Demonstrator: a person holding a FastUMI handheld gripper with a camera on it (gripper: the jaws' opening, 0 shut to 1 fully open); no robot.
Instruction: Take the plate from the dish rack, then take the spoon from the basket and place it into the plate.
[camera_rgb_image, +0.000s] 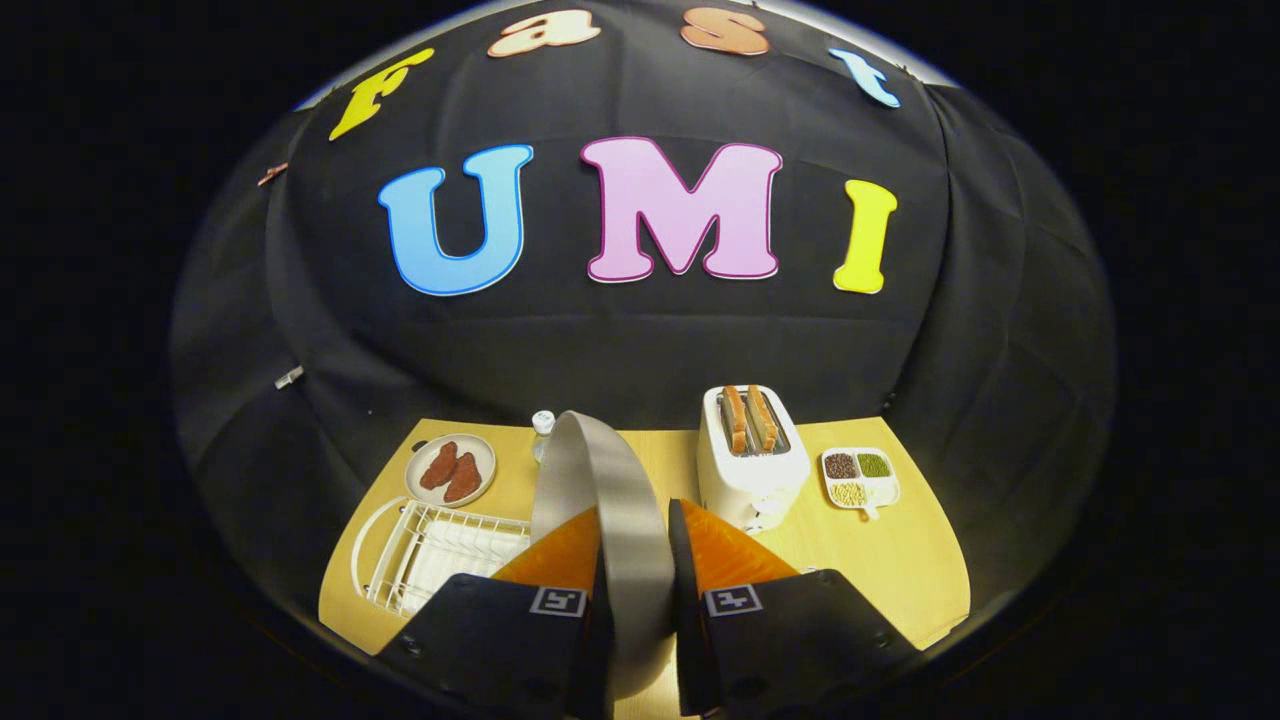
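Plate (600, 500) held on edge, pinched between both fingers of gripper (634, 545), lifted above table (880, 570) beside dish rack (430, 545) w/ toaster (750, 470) beyond; prob upright since it stood in rack

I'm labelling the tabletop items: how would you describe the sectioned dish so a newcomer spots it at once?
Start from the white toaster on the wooden table, beyond the fingers that grip the grey plate. Beside it sits the small white sectioned dish. Unlike the round plate of brown food, it holds three separate heaps: dark, green and pale.
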